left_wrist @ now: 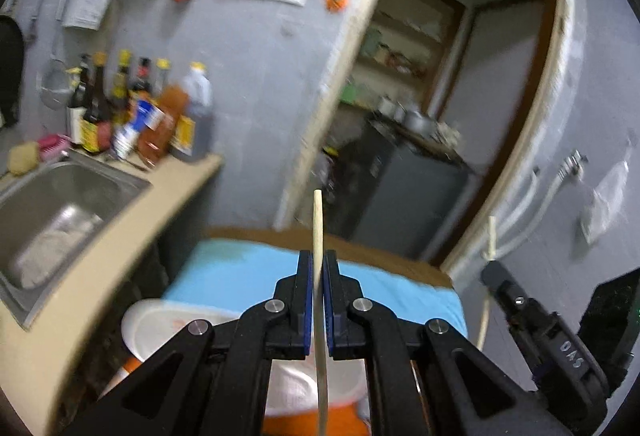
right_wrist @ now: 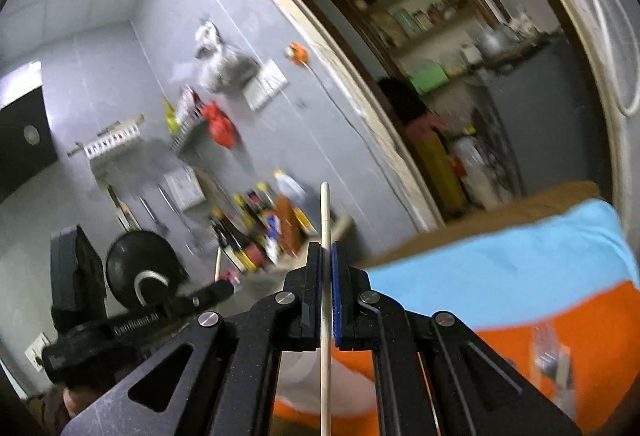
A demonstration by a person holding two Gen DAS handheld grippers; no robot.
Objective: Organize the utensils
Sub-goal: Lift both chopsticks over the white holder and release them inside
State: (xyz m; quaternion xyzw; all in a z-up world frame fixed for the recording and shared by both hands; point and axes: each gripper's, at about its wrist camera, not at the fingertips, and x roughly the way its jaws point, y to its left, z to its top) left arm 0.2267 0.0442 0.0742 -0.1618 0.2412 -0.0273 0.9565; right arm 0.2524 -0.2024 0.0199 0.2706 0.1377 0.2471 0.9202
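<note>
My left gripper (left_wrist: 318,260) is shut on a pale wooden chopstick (left_wrist: 317,220) that stands upright between its blue pads, its tip above the fingertips and its lower end running down past a white bowl (left_wrist: 160,328). My right gripper (right_wrist: 326,252) is shut on a second pale chopstick (right_wrist: 325,212), also upright. Each gripper shows in the other's view: the right one with its chopstick at the lower right of the left wrist view (left_wrist: 490,272), the left one at the lower left of the right wrist view (right_wrist: 224,290). Both are held up above the table.
A table with a blue cloth (left_wrist: 248,272) and an orange cloth (right_wrist: 560,320) lies below. A steel sink (left_wrist: 60,204) and sauce bottles (left_wrist: 132,112) are on the counter at left. A doorway (left_wrist: 460,116) opens behind. A black wok (right_wrist: 140,272) hangs on the wall.
</note>
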